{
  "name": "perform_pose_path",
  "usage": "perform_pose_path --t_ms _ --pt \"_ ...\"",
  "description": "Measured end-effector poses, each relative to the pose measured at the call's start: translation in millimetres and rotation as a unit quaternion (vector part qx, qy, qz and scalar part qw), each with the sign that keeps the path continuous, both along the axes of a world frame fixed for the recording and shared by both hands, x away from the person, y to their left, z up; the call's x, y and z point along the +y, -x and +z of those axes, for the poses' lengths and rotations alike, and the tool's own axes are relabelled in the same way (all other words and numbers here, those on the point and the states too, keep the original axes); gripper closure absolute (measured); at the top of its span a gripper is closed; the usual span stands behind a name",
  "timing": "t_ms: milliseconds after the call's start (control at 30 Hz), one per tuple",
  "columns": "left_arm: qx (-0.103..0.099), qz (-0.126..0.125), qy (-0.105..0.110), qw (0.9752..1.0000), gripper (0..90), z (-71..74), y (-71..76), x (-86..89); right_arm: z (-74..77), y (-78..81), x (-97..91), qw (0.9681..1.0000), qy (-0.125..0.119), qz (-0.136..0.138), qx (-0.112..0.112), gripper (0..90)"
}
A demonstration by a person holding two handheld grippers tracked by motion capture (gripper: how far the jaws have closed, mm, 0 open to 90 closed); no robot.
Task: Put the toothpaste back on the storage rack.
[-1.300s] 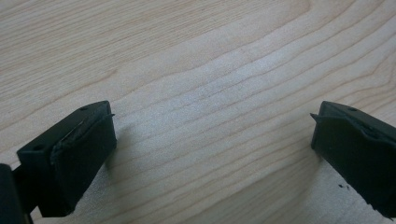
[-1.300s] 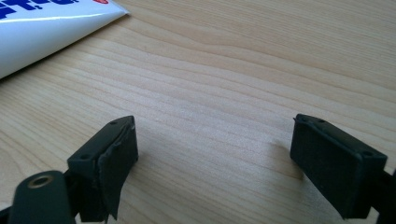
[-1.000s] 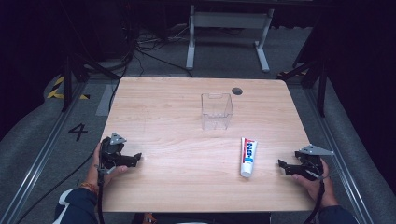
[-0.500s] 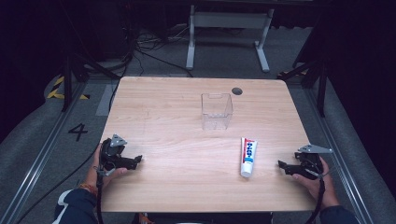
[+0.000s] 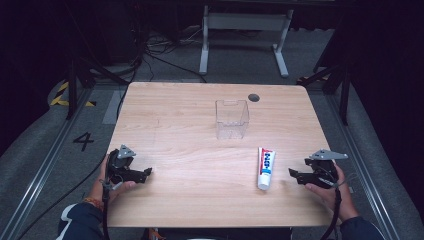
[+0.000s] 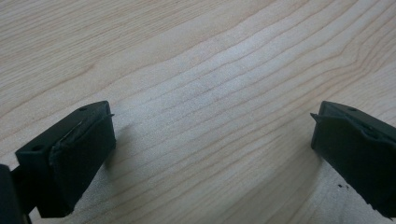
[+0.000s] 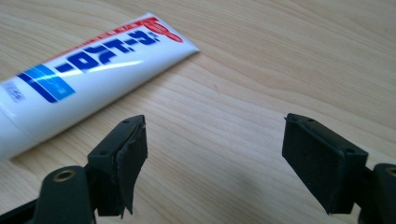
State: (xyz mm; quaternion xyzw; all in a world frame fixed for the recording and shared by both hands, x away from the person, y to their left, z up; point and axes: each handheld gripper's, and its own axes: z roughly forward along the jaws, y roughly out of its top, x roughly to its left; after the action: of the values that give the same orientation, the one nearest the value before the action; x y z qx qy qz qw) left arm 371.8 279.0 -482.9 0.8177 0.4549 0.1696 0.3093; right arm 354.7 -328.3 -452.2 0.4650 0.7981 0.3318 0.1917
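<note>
High view: floor numeral "4"

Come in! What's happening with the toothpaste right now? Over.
Right gripper open, jaws just narrowing, nothing between. Left gripper open. Toothpaste tube flat on table, untouched. Nothing in the way.

Bare wood lay between the right gripper and the toothpaste tube, nothing blocking. Mid-table, the clear container stood as the table's lone upright obstacle.

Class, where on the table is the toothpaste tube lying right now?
In the high view the tube lies flat at the table's near right, between the clear box and the right gripper.
</note>
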Motion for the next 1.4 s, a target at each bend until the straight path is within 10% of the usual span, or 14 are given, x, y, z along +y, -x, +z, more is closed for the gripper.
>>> perform_pose_path --t_ms 967,1400 --pt "-0.001 0.000 0.002 1.0000 0.2 -0.3 0.4 -0.1 16.0 -31.9 79.0 0.9971 0.033 0.058 0.038 24.7" --pt "0.002 -0.005 0.001 1.0000 0.2 -0.1 0.7 0.6 8.3 -51.9 91.3 0.9951 0.013 0.016 0.096 20.6"
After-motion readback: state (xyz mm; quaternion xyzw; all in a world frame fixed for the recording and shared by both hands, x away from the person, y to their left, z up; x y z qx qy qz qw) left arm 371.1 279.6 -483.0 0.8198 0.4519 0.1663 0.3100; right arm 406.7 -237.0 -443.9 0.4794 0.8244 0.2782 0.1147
